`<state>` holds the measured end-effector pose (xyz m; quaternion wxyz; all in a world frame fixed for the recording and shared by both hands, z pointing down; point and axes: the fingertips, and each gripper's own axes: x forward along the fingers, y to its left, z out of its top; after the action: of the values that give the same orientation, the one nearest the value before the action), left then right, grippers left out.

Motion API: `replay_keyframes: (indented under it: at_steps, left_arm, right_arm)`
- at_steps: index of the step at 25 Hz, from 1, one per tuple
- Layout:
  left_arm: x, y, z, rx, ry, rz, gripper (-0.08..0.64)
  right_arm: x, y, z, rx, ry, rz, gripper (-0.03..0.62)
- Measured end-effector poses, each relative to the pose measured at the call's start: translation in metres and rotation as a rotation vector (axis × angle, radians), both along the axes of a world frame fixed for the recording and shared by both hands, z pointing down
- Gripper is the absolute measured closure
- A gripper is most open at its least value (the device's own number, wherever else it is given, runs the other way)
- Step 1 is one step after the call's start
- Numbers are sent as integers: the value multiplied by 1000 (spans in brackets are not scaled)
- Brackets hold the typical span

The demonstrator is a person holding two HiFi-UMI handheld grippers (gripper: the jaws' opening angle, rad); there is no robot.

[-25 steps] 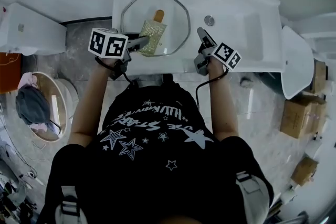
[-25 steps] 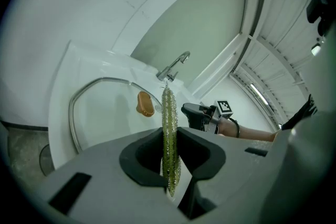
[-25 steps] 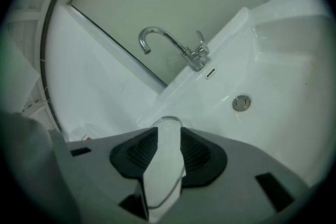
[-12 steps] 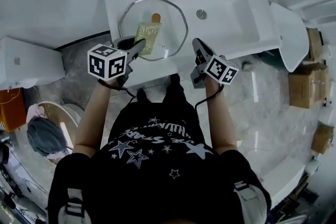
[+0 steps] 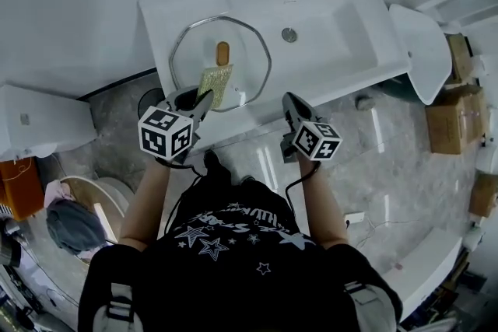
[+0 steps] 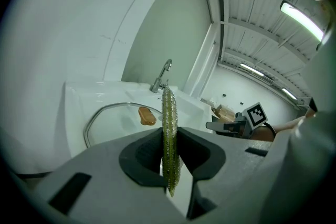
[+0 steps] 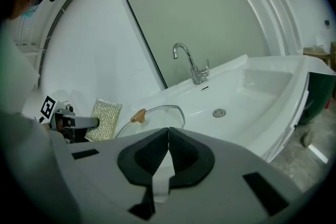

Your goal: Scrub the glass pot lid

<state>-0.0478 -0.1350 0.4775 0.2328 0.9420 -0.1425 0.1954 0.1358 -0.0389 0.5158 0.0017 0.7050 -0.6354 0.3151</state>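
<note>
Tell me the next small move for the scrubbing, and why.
Probably ease the left gripper forward and down until the scrub pad lies flat on the glass lid. Its jaws are clamped on the pad, which sits by the lid's near rim; whether it touches isn't clear. The right gripper is shut on nothing and away from the lid.

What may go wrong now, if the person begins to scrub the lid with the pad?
1. The glass lid lies flat on the counter near its front edge. The right tongs are shut, empty and away from it, so nothing steadies it; a push may slide it.
2. The left tongs grip the scrub pad by one end only, so it may bend or slip out under pressure.
</note>
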Motion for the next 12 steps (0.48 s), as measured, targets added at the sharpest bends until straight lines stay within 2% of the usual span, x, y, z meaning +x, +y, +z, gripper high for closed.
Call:
replay_keyframes:
  at_steps: [8, 12]
  left_arm:
    - [7, 39, -8, 14, -15, -38, 489]
    - [5, 60, -13, 28, -12, -75, 489]
  right_arm:
    - [-15, 11, -13, 49, 15, -91, 584]
    - [-13, 35, -23, 70, 15, -98, 584]
